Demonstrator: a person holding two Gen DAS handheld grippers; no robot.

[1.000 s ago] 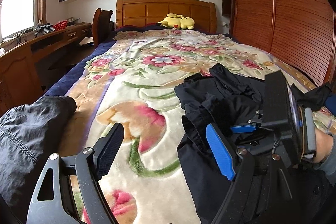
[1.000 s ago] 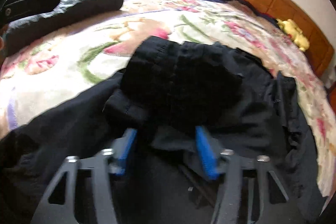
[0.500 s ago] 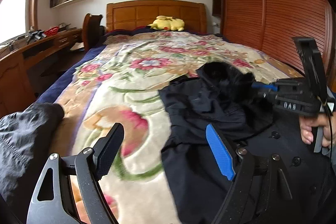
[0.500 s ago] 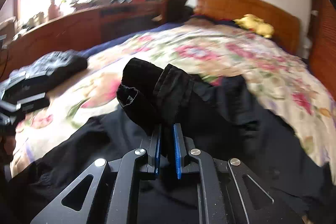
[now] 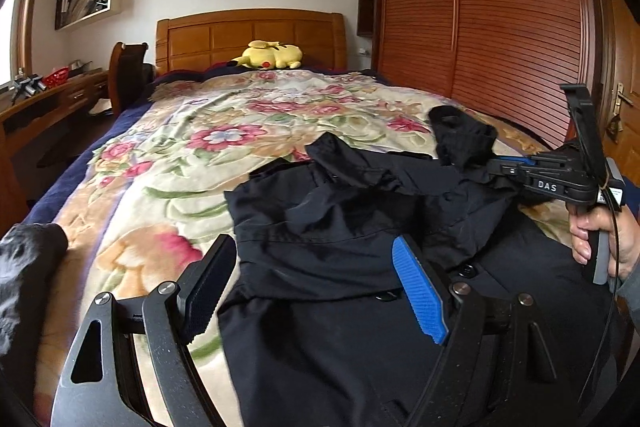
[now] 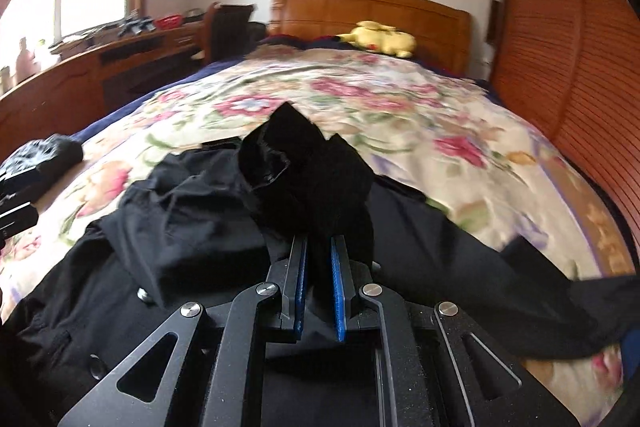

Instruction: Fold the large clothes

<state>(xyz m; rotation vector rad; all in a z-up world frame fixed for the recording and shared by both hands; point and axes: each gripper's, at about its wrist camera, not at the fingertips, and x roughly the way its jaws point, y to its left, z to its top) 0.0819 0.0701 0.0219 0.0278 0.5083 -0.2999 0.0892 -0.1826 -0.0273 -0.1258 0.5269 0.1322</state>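
Observation:
A large black coat [image 5: 340, 227] with dark buttons lies spread over the near half of the flowered bedspread [image 5: 240, 131]. My right gripper [image 6: 318, 267] is shut on the coat's sleeve cuff [image 6: 296, 163], which bunches above the blue pads and is lifted off the coat [image 6: 180, 211]. In the left wrist view that gripper [image 5: 496, 163] comes in from the right, held by a hand [image 5: 600, 239], with the cuff [image 5: 460, 135] raised over the coat's right side. My left gripper [image 5: 320, 279] hovers open above the coat's near left edge, nothing between its fingers.
A second dark garment [image 5: 24, 267] lies at the bed's left edge. A yellow plush toy [image 5: 268, 55] rests by the wooden headboard [image 5: 248, 35]. A desk and chair [image 5: 124, 67] stand to the left, and a slatted wooden wardrobe [image 5: 500, 19] lines the right side.
The right gripper closed on the sleeve cuff, rolled upright and carried it up and toward the bed's right side. The left gripper drifted right over the coat, staying open.

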